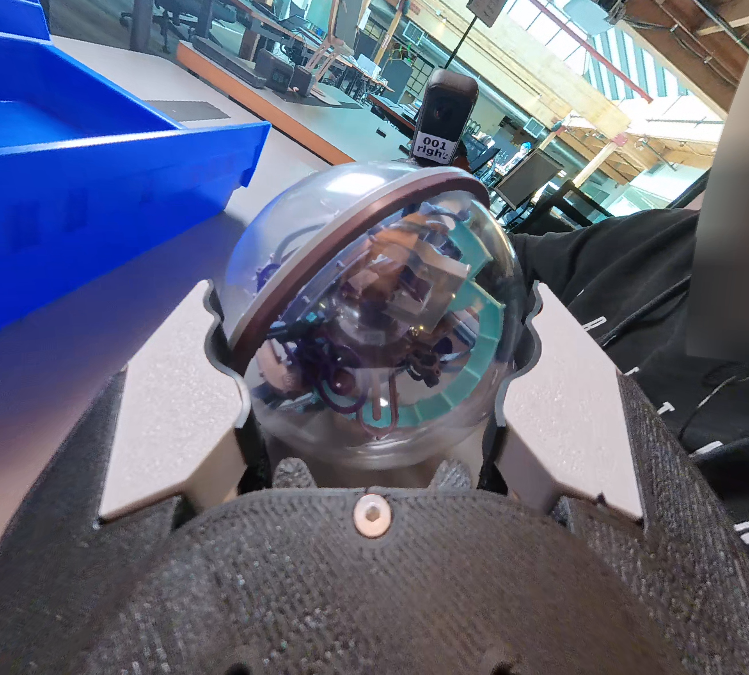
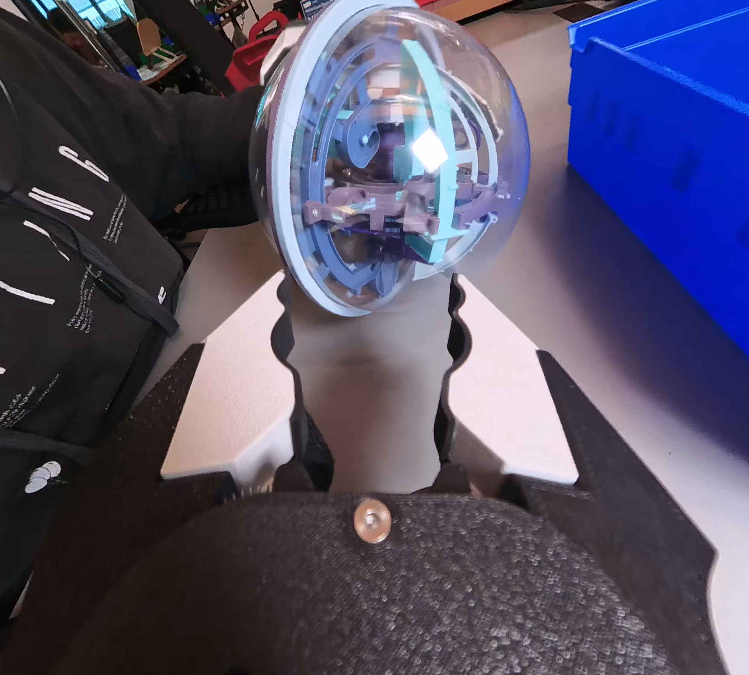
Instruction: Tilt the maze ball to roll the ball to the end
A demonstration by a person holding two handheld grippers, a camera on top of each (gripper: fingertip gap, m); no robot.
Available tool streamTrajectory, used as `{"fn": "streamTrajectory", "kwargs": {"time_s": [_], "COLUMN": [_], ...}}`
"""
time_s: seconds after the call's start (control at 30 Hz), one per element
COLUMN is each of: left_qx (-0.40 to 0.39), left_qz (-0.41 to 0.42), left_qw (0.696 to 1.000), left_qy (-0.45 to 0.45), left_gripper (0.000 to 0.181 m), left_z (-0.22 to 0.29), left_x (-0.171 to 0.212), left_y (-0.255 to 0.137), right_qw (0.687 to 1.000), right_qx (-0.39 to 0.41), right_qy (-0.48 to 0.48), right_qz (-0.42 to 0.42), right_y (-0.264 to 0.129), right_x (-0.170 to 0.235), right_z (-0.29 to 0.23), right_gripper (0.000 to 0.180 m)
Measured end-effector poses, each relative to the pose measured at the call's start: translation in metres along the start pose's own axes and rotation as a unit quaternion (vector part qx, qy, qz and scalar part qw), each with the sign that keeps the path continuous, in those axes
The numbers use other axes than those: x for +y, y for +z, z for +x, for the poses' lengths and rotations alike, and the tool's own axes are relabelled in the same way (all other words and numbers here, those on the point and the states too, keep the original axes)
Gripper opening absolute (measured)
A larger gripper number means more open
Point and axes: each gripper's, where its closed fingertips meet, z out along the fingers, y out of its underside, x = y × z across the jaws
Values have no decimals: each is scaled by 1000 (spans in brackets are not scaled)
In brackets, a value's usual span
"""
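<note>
Maze ball (image 1: 367, 315) clamped between left gripper (image 1: 373, 315) fingers, lifted off table (image 2: 567, 270). Right gripper (image 2: 371, 290) part-open, tips just under sphere, contact unclear. Blue bin (image 2: 664, 136) beside.

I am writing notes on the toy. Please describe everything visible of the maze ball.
The maze ball is a clear plastic sphere with a ring at its equator, tilted. Inside are teal, purple, blue and brown tracks. The left gripper holds it between its fingers, above the table beside a blue bin. The right gripper is open at its underside.
</note>
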Motion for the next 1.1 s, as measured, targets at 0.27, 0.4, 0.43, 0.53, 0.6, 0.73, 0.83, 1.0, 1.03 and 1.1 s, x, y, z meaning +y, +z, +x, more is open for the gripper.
{"fn": "streamTrajectory", "kwargs": {"time_s": [0.27, 0.4, 0.43, 0.53, 0.6, 0.73, 0.83, 1.0, 1.03, 1.1], "left_qx": [17, 29, 30, 22, 10, -20, -52, -115, -123, -121], "left_qz": [33, 34, 33, 27, 14, -55, -86, -133, -130, -119], "left_qw": [988, 989, 991, 994, 996, 997, 995, 984, 984, 985], "left_qy": [-148, -138, -130, -108, -91, -54, -27, 3, 10, 13], "left_gripper": [131, 130, 129, 128, 128, 138, 139, 150, 152, 151], "left_z": [-19, -17, -16, -16, -16, -3, 16, 19, 17, 12], "left_x": [-9, -10, -10, -11, -11, -5, -4, 31, 32, 31], "left_y": [-8, -8, -9, -13, -17, -31, -47, -26, -23, -23], "right_qw": [997, 997, 997, 999, 999, 1000, 1000, 1000, 999, 998], "right_qx": [-38, -36, -35, -30, -22, -15, -14, -7, 2, 12], "right_qy": [-38, -51, -48, -35, -25, 10, 5, -26, -36, -59], "right_qz": [-53, -49, -45, -26, -14, 11, 11, 10, 9, 14], "right_y": [10, 10, 9, 7, 4, 3, 7, 13, 14, 14], "right_x": [23, 22, 21, 16, 13, 3, 4, 1, 1, -1], "right_z": [-20, -21, -20, -13, -3, 15, 16, 9, 7, 0], "right_gripper": [60, 60, 61, 66, 73, 81, 85, 83, 79, 74]}}
